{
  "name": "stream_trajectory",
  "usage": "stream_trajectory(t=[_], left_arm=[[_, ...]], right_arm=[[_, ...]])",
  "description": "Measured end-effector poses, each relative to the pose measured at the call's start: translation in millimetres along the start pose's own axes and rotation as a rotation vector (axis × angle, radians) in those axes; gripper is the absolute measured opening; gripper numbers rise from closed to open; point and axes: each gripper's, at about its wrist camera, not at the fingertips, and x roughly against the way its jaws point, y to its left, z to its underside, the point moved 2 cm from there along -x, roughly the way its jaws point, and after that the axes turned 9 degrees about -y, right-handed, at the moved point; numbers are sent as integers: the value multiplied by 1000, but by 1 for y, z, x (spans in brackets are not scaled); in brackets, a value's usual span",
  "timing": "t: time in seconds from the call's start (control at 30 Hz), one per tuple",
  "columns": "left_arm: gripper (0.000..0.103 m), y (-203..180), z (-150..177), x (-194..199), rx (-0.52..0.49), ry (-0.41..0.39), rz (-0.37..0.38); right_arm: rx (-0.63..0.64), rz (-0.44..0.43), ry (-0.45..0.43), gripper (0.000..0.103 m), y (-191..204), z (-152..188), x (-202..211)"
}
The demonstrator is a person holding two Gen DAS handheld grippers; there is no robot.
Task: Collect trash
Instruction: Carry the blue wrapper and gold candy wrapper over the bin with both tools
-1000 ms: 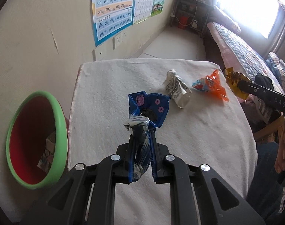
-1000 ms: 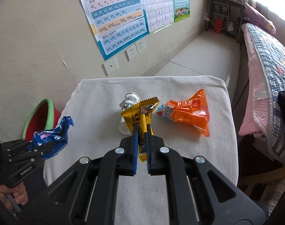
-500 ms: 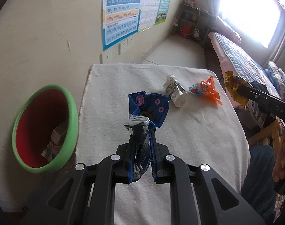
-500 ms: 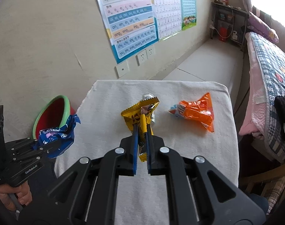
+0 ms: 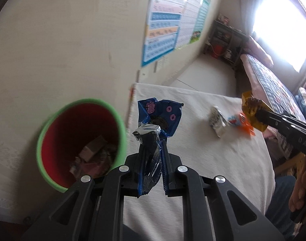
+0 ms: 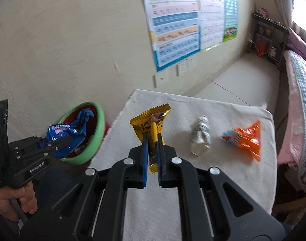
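My left gripper (image 5: 153, 150) is shut on a crumpled blue cookie wrapper (image 5: 161, 118), held at the table's left edge beside the red bin with a green rim (image 5: 120, 132). From the right wrist view that blue wrapper (image 6: 70, 132) hangs in front of the bin (image 6: 99, 128). My right gripper (image 6: 152, 136) is shut on a yellow snack wrapper (image 6: 151, 118), held above the white-clothed table (image 6: 193, 190). A crushed silver-white wrapper (image 6: 200, 138) and an orange snack bag (image 6: 245, 138) lie on the cloth.
The bin (image 5: 52, 180) stands on the floor against the beige wall and holds a small box and scraps. A bed (image 6: 299, 92) runs along the right side. Posters and wall sockets (image 6: 183, 68) are behind the table. A person's hand (image 6: 14, 200) grips the left tool.
Both grippers have swung left and risen with their wrappers. The bin has come closer to the blue wrapper in the left wrist view. The trash on the cloth has not moved.
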Motion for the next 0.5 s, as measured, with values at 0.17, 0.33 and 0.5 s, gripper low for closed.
stream_trajectory(t=[0.17,0.33,0.5], left_arm=[[12,43,-8,3,50,-16,-54],[12,81,-9,8,94,-24,-100],[12,117,-8,12,142,-30,-137]], right_arm=[[44,-55,4,8,36,-13,-19],[73,-118,16,8,72,-22,-39],[117,-174,30,8,108,-26,-57]])
